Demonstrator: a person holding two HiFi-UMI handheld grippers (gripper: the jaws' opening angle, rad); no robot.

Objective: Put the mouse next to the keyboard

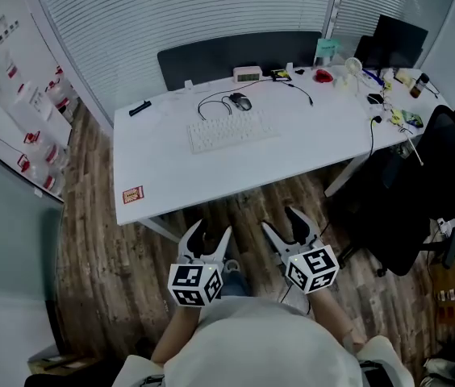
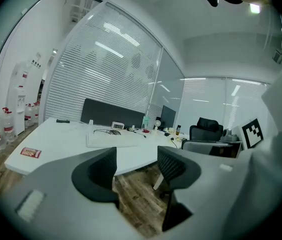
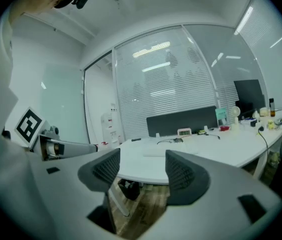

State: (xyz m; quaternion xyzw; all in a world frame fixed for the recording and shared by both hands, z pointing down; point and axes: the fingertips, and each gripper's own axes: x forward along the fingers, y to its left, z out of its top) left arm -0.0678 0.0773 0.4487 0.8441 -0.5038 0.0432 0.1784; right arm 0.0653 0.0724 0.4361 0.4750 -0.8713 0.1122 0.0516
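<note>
A dark wired mouse (image 1: 241, 101) lies on the white desk (image 1: 163, 160) just behind the white keyboard (image 1: 229, 131), its black cable looping to the left. Both grippers hang over the wood floor in front of the desk, well short of it. My left gripper (image 1: 210, 234) is open with nothing between its jaws, and my right gripper (image 1: 285, 222) is open and empty too. In the left gripper view the keyboard (image 2: 112, 139) and mouse (image 2: 114, 132) show far off beyond the open jaws. The right gripper view shows the keyboard (image 3: 154, 152) faintly on the desk.
A small white clock (image 1: 248, 74), a dark partition panel (image 1: 235, 55), a red object (image 1: 323, 76) and desk clutter sit at the back and right. A black remote (image 1: 139, 108) and a red card (image 1: 133, 193) lie at the left. A black office chair (image 1: 421, 184) stands right of the desk.
</note>
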